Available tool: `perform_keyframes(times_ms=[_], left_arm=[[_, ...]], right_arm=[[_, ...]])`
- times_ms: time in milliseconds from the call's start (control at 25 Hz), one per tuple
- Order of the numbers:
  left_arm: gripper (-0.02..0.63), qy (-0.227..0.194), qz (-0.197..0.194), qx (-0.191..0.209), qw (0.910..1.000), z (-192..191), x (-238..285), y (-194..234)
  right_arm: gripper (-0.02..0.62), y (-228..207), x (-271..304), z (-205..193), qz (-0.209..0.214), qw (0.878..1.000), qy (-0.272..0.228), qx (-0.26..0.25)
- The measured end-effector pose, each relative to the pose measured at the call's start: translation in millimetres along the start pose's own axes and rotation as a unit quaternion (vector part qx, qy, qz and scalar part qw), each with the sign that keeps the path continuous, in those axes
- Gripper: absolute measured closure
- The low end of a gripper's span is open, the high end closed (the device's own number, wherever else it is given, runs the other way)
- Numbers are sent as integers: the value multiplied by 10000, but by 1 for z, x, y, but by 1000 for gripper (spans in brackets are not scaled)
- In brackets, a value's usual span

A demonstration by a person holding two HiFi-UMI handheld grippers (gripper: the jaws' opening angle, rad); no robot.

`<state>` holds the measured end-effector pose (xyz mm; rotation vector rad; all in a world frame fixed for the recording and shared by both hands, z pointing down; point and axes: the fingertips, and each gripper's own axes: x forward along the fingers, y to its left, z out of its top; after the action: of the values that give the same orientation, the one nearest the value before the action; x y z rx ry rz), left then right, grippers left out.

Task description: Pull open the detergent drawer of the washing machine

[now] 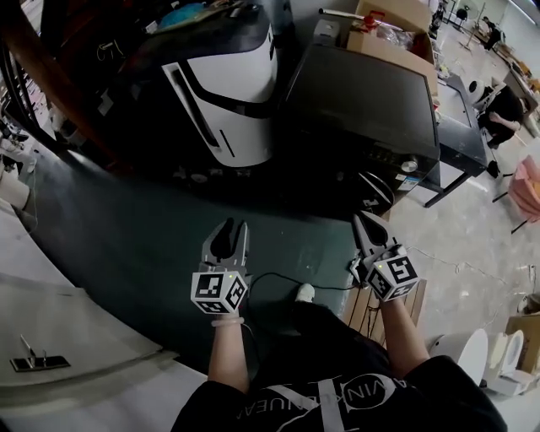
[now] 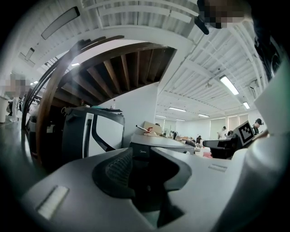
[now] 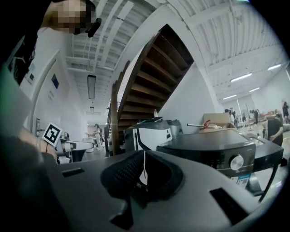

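The right hand-held gripper (image 1: 364,221), just right of centre in the lower half of the head view, has its jaws drawn in to a hairline slit with nothing between them. The left hand-held gripper (image 1: 233,228), lower centre, stands slightly wider, at a narrow gap, and is also empty. Both point level toward the top of the frame, above the dark floor (image 1: 126,228). The washing machine (image 1: 363,97) lies ahead and to the right, filling the upper right of the head view, apart from both grippers. Its front panel runs slantwise along the near edge. The right gripper view shows that panel to the right of the jaws, with a round knob (image 3: 236,161) on it. The detergent drawer presumably sits in this panel band, but its outline cannot be made out. I judge the right hand nearer. The drawer should slide out along the machine's depth, toward the person, so the jaws would first need to open and meet its front square on. A cardboard box (image 1: 395,25) at the machine's far side holds something red and some clear wrapping, neither identifiable. A white-and-black appliance (image 1: 224,89) stands to the washer's left.
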<state>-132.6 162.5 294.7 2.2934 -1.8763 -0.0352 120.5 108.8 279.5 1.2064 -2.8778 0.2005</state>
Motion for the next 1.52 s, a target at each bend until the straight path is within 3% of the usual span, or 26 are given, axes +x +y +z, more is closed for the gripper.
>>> perform_keyframes(times_ms=[320,680,1000,1320,1520], left_arm=[[503,294,-351,-60,9989,-19,86,7],[503,592,-727,17,9956,-39,154,2],[503,783,-1108,-441,9898,-64,203,-11],[503,995,-1546,-847,9793,-91,260,-22],[480,1182,-2026,-1313,9632,-116,287,-33]], right_arm=[[580,-47,51,-19,-309,9991,264,119],[580,-78,90,-45,-334,9985,418,130],[580,-83,113,-72,-197,9974,699,-43],[580,-93,145,-94,-394,9957,822,185],[580,-98,159,-112,-417,9950,909,85]])
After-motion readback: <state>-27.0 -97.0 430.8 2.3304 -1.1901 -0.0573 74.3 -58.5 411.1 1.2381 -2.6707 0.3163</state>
